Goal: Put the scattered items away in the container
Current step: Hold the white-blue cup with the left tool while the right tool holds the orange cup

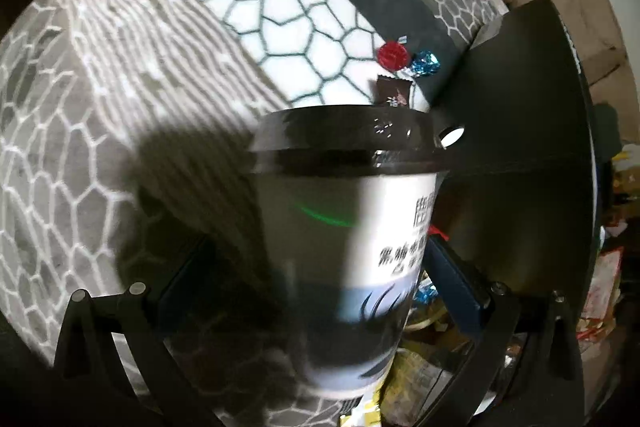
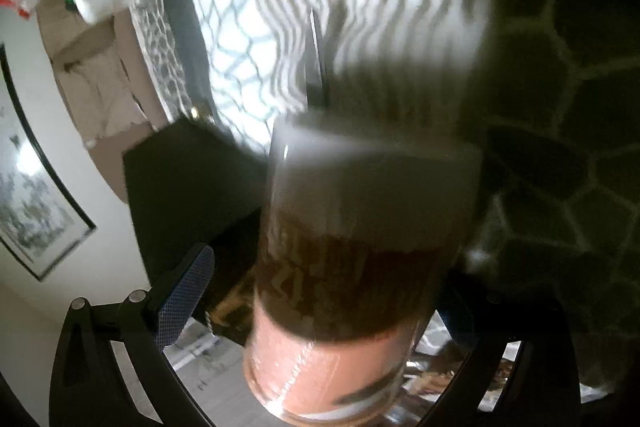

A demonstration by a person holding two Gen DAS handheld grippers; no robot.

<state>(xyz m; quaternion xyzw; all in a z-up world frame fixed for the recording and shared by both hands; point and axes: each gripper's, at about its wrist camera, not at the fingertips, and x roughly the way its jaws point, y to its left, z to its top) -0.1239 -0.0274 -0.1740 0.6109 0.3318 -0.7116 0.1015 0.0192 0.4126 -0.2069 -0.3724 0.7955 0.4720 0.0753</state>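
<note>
White paper cup (image 1: 344,251) with a black lid is seen between the fingers of the left gripper (image 1: 320,291), above the black container (image 1: 520,131). A brown-banded cup (image 2: 352,267) fills the right gripper (image 2: 320,291); neither grip can be confirmed.

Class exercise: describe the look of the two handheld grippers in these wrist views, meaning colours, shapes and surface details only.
Both are black frames of angled struts joined by round silver pins. The left gripper has flat dark blue pads. The right gripper shows a rounded blue finger pad with fine cross-hatched texture. No cables or markings visible.
</note>
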